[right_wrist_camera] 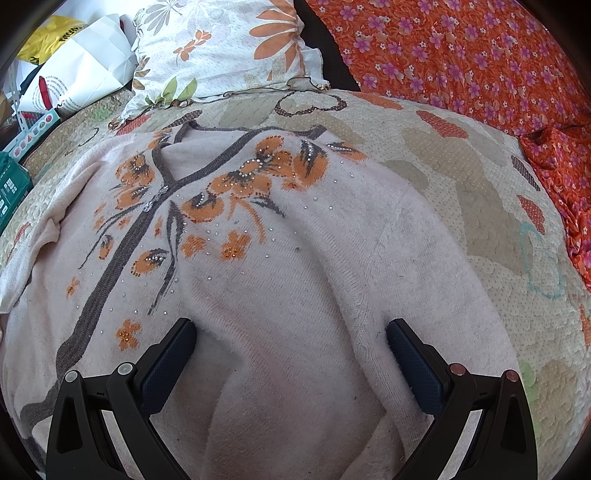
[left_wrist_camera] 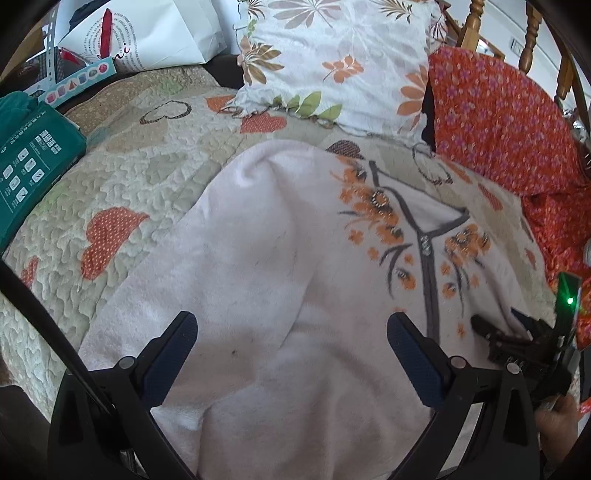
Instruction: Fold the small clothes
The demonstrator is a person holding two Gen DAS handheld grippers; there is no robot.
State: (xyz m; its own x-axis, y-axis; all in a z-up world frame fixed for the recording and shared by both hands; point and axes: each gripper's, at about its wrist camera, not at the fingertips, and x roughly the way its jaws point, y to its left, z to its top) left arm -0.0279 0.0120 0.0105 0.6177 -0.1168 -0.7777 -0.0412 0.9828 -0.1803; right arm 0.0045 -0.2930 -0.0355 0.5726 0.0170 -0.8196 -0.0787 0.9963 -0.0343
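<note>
I had one garment to deal with: a pale pink knitted cardigan (right_wrist_camera: 295, 258) with grey trim and orange flowers, lying spread on the quilted bedspread (right_wrist_camera: 480, 192) with its neckline towards the far pillow. One sleeve (left_wrist_camera: 236, 236) was already folded in across the body on the left side; in the right wrist view a second sleeve (right_wrist_camera: 388, 266) lay diagonally over the front.

My left gripper (left_wrist_camera: 291, 347) hovered above the folded sleeve with its two fingers spread wide and nothing between them. My right gripper (right_wrist_camera: 291, 350) was just as wide, its two blue-padded fingers straddling the lower stretch of the sleeve without clamping it. From the left wrist camera I could also see the right gripper at the edge, low over the cardigan's front, with one green light (left_wrist_camera: 570, 300) lit on its body and part of a hand (left_wrist_camera: 557, 417) holding it.

Around the work I counted one floral pillow (right_wrist_camera: 221, 44) at the head of the bed, one orange flowered cloth (right_wrist_camera: 461, 55) bunched to the right, one green box (left_wrist_camera: 26, 162) to the left, and one white paper bag (left_wrist_camera: 155, 33) behind it.
</note>
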